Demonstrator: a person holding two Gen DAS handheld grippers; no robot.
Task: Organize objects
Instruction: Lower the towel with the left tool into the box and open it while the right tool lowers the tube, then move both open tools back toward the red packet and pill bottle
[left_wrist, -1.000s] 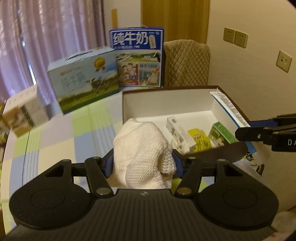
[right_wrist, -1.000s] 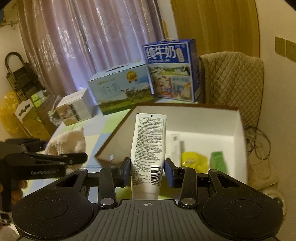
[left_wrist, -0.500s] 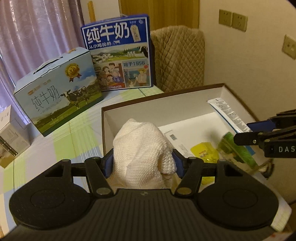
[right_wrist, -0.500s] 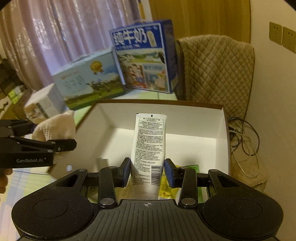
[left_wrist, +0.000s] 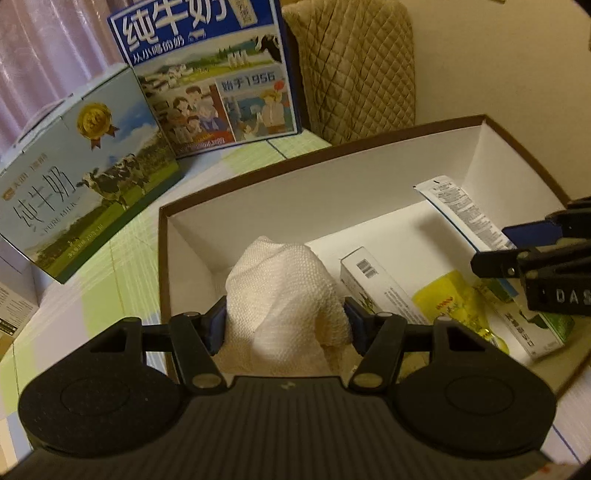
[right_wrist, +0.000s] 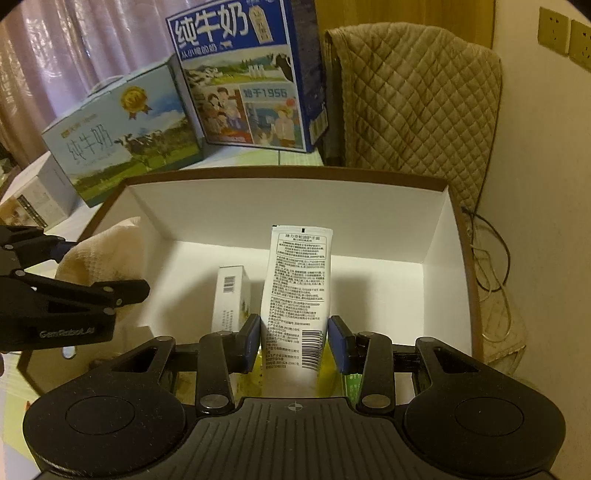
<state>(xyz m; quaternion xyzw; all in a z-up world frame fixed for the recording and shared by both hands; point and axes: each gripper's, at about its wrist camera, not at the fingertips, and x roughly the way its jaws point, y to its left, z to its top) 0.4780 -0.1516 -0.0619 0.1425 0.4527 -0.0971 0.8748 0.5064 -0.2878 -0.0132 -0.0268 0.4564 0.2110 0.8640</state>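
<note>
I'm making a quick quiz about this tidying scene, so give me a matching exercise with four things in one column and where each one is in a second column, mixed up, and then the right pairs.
Things:
1. white cloth
2. white tube
3. yellow packet
4. dark blue milk carton

Places:
A. lying on the floor of the open box
B. held between the fingers of the right gripper
C. standing on the table behind the box
D. held between the fingers of the left gripper

Pairs: 1-D, 2-B, 3-A, 4-C
</note>
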